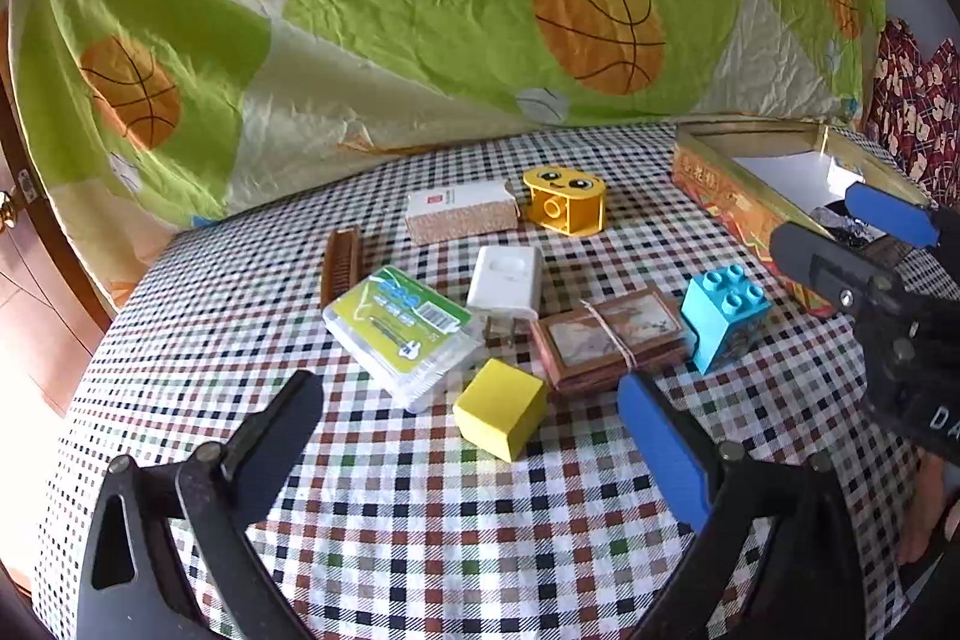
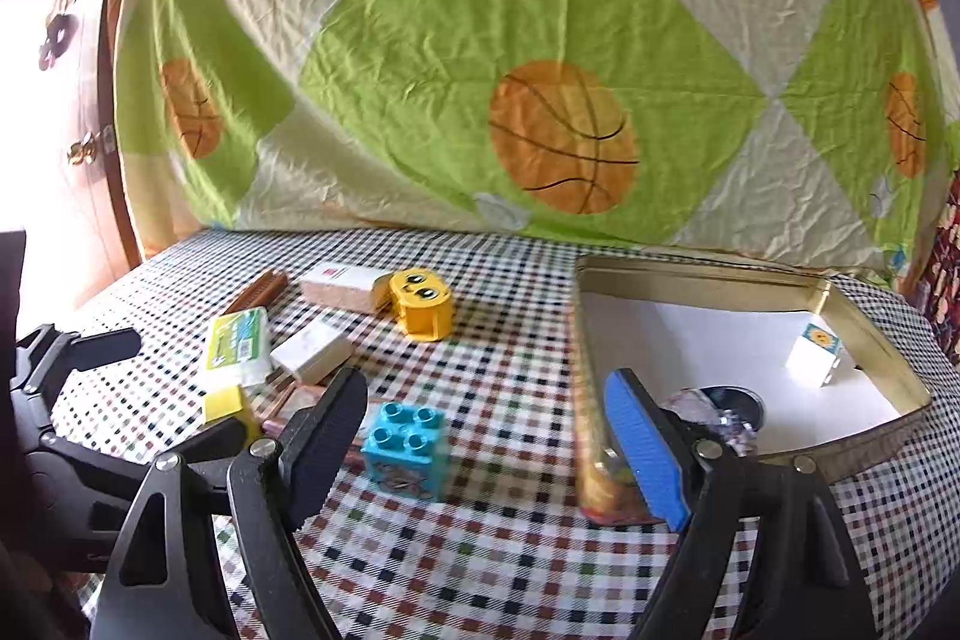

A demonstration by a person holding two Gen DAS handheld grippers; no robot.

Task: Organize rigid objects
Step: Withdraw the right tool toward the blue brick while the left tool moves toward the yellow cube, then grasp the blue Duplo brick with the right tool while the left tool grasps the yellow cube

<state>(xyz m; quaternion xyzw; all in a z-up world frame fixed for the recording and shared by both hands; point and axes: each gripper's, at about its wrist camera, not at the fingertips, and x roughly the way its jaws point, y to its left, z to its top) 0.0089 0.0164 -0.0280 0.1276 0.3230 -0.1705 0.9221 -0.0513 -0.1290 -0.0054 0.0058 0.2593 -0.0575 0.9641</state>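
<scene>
1. The left gripper [image 1: 471,400] is hovering with jaws wide, holding nothing; the yellow block [image 1: 501,409] is lying between its fingers.
2. The right gripper [image 2: 486,400] is hovering with jaws wide and empty, the blue brick [image 2: 407,449] sitting between its fingers.
3. Bare checkered cloth [image 1: 450,538] is lying nearest both grippers.
4. The clear case [image 1: 405,331], charger [image 1: 505,280] and card bundle [image 1: 612,343] are crowding together, edges touching.
5. The tin [image 2: 864,442] is standing open at right, near the table edge, holding a white cube [image 2: 815,353] and a foil item [image 2: 717,415].
6. The yellow face brick [image 1: 564,199], white box [image 1: 462,213] and comb [image 1: 342,259] are lying farthest.
</scene>
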